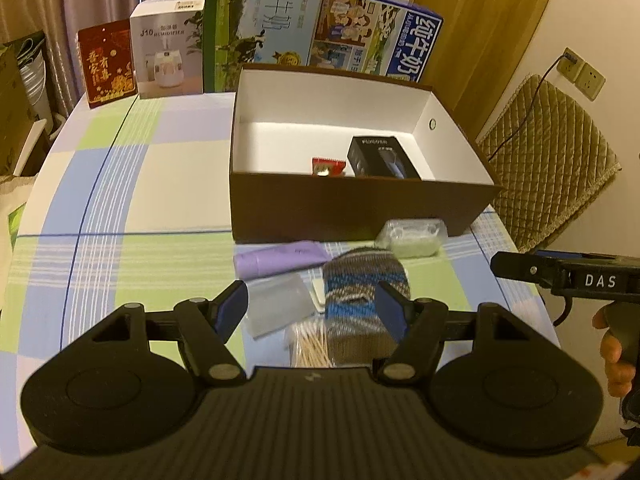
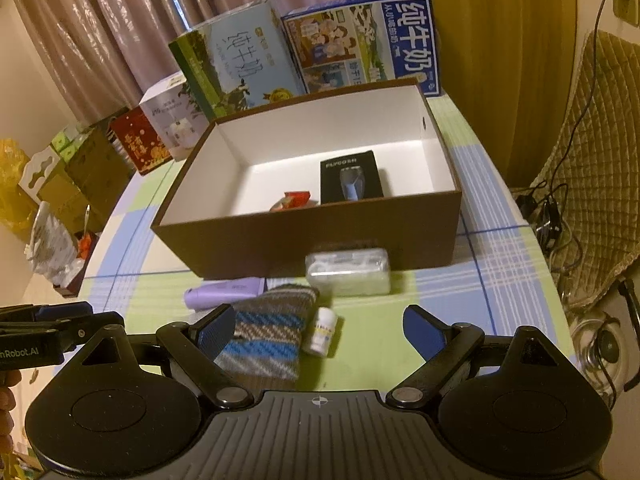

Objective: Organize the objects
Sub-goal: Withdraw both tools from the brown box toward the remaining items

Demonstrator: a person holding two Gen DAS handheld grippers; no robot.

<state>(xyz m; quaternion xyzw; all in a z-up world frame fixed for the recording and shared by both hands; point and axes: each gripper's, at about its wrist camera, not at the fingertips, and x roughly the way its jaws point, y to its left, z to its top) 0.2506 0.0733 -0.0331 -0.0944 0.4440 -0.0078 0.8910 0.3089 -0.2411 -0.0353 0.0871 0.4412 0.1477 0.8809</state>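
Your left gripper [image 1: 312, 308] is nearer — jaws apart, straddling the striped knit sock [image 1: 362, 300], whose long axis runs straight ahead toward the brown box [image 1: 352, 216], while your right gripper [image 2: 320, 330], also spread, sits farther right.

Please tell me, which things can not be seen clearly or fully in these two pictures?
- Red packet in the brown box: the near wall hides its lower part in both views.
- Cotton swabs: left wrist view only, partly under the striped knit item and cut off by the left gripper body.
- Small white bottle: label too small to read.
- Clear bag: blurred; contents unknowable.
- Right gripper: open, empty.
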